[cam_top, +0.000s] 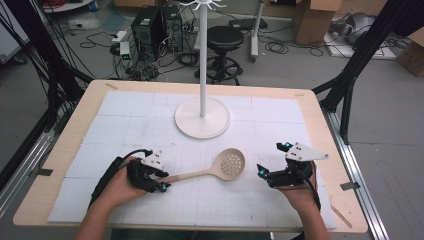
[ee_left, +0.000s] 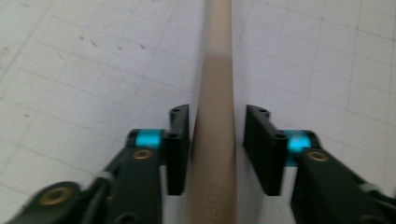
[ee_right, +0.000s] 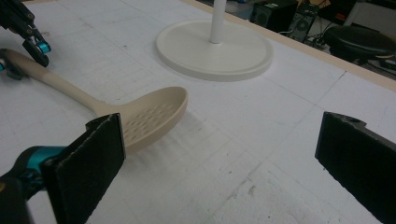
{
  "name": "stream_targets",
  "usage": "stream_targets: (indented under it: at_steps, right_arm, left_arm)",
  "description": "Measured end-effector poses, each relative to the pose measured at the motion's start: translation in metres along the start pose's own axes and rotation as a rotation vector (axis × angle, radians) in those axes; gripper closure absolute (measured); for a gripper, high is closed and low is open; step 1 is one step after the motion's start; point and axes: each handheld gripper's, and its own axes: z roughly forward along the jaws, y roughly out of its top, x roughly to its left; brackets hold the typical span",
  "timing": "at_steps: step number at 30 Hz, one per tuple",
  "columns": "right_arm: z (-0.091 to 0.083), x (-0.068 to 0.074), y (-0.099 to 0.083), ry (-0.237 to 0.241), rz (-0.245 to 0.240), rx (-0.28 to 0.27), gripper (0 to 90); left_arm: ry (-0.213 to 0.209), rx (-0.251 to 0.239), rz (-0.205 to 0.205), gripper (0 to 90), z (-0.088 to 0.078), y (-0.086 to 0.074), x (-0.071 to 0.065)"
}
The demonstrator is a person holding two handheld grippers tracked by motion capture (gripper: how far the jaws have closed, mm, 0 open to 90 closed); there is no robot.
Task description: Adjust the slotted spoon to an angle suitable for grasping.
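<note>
Matt beige plastic skimmer, ribbed black gripper pads, smooth white stand base, pale wooden table.

Even, bright room light from overhead on the white worktop, no harsh glare. Soft shadow sits under the slotted spoon in the right gripper view. The left gripper view is blurry (the near handle especially), and its tongs look soft at the bottom edge.

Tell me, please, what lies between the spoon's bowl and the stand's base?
Bare white mat; the high view shows nothing between the spoon and the stand.
</note>
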Motion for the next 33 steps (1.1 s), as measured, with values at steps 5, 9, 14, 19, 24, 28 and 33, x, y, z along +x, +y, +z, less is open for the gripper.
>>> stream_targets:
  at_steps: [5, 9, 14, 19, 24, 28, 33]
  right_arm:
    - [0.001, -0.001, 0.001, 0.003, -0.004, -0.003, 0.4]
    - [-0.001, -0.001, 0.002, 0.003, -0.003, -0.01, 0.4]
    - [-0.003, -0.001, 0.005, 0.008, -0.011, -0.025, 0.4]
    - [-0.002, 0.001, 0.007, 0.013, -0.015, -0.027, 0.4]
    - [-0.003, 0.002, 0.007, 0.014, -0.017, -0.026, 0.4]
    - [-0.005, 0.001, 0.008, 0.014, -0.015, -0.036, 0.4]
    - [-0.005, 0.001, 0.008, 0.016, -0.018, -0.037, 0.4]
  left_arm:
    - [-0.031, -0.009, 0.007, 69.9, 0.003, 0.003, 0.003]
    - [-0.043, -0.015, 0.037, 70.0, 0.009, 0.01, 0.004]
    - [-0.062, -0.028, 0.058, 70.0, 0.021, 0.025, 0.002]
    - [-0.062, -0.025, 0.093, 69.9, 0.035, 0.045, 0.0]
    - [-0.053, -0.034, 0.109, 65.6, 0.047, 0.059, -0.002]
    - [-0.033, -0.034, 0.072, 53.8, 0.037, 0.048, 0.0]
    - [-0.013, -0.038, 0.036, 51.3, 0.014, 0.019, 0.0]
